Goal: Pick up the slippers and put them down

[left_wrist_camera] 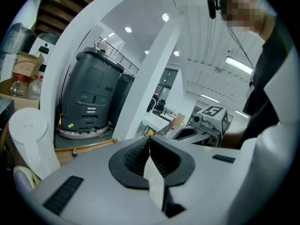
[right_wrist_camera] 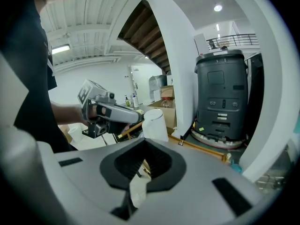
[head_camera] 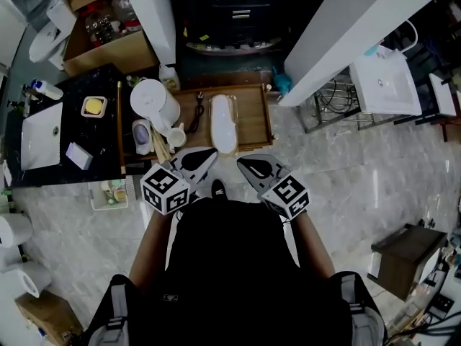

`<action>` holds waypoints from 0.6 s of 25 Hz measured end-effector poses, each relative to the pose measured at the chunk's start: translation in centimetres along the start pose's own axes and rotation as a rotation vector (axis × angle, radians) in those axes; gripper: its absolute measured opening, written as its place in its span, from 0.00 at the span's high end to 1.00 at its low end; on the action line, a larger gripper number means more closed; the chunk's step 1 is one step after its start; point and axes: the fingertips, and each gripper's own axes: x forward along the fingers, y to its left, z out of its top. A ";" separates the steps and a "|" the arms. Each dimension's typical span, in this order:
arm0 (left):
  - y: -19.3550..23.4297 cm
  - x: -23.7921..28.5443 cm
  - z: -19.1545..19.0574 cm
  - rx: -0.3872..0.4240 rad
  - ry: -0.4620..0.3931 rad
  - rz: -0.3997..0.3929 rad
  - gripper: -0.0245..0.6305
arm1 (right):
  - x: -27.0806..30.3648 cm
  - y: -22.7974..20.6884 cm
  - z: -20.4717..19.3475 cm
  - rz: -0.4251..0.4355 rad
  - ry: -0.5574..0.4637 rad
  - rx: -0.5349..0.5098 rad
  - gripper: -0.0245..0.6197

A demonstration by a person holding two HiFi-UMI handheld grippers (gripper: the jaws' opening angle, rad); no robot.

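One white slipper lies in the wooden tray.

No words or numbers can be read in any of the views. The cube on the left gripper and the cube on the right gripper show black and white square patterns, not letters. The big grey machine has a small yellow sticker low on its front, too small to read.
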 end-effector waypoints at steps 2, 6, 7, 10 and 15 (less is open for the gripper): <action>0.5 0.0 0.0 0.006 0.004 -0.012 0.94 | 0.4 -0.3 0.3 -0.016 -0.002 -0.005 0.95; 1.1 -0.4 0.0 0.002 0.000 -0.026 0.94 | 1.0 -0.1 0.1 -0.034 0.012 -0.007 0.95; 1.1 -0.5 0.0 -0.002 -0.001 -0.027 0.94 | 1.0 0.0 0.1 -0.034 0.017 -0.007 0.95; 1.1 -0.8 -0.2 -0.010 -0.002 -0.029 0.94 | 1.1 0.1 0.1 -0.040 0.027 -0.012 0.95; 1.1 -1.4 -0.9 -0.029 -0.010 -0.023 0.94 | 0.9 -0.1 -0.2 -0.055 0.040 -0.023 0.95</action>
